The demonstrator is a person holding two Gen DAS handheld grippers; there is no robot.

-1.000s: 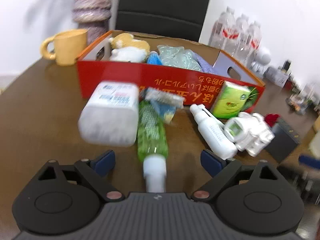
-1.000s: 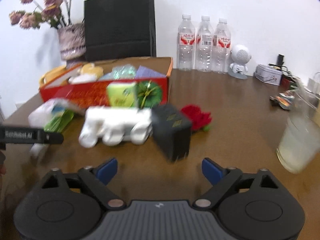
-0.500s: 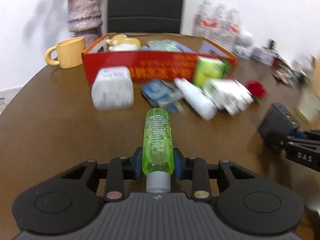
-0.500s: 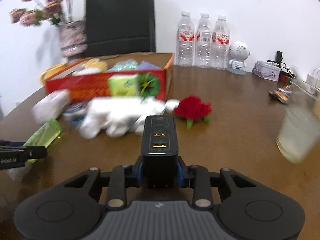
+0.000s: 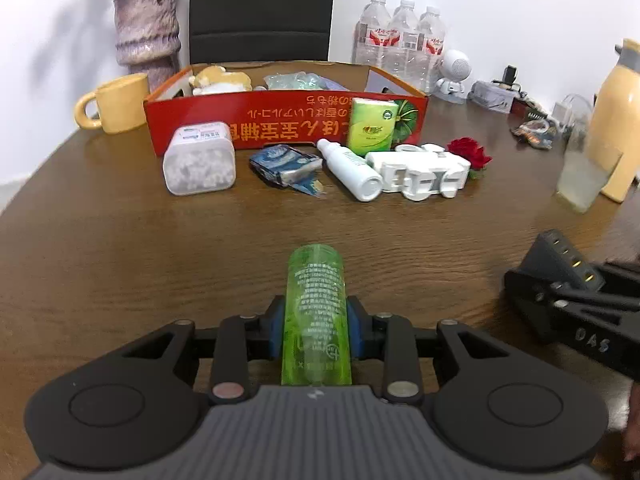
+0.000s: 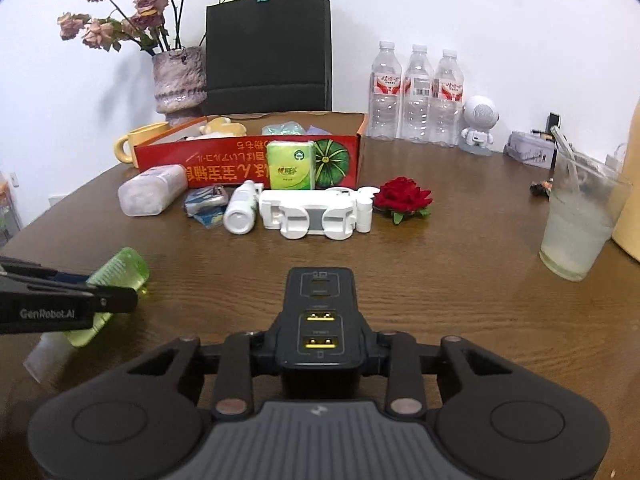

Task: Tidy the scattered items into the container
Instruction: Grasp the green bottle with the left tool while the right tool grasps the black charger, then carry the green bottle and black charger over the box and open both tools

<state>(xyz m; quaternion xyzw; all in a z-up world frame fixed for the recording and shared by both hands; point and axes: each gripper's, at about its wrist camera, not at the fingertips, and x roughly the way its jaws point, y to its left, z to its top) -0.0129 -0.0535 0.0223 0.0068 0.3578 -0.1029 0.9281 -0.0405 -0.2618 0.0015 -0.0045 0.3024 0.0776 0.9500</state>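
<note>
Brown wood table (image 5: pixel 120 248), pretty cluttered: red box (image 5: pixel 280 120), yellow mug (image 5: pixel 116 104), vase (image 5: pixel 146 32), water bottles (image 5: pixel 400 40), tissue pack (image 5: pixel 372 126), white bottle (image 5: pixel 352 170), rose (image 5: pixel 468 152), glass (image 6: pixel 576 220).

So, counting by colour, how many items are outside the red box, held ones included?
White: 3 (swab box, spray bottle, plastic gadget)
Green: 2 (tissue pack, gel bottle)
Blue: 1 (packet)
Red: 1 (rose)
Black: 1 (charger)
Total: 8
</note>
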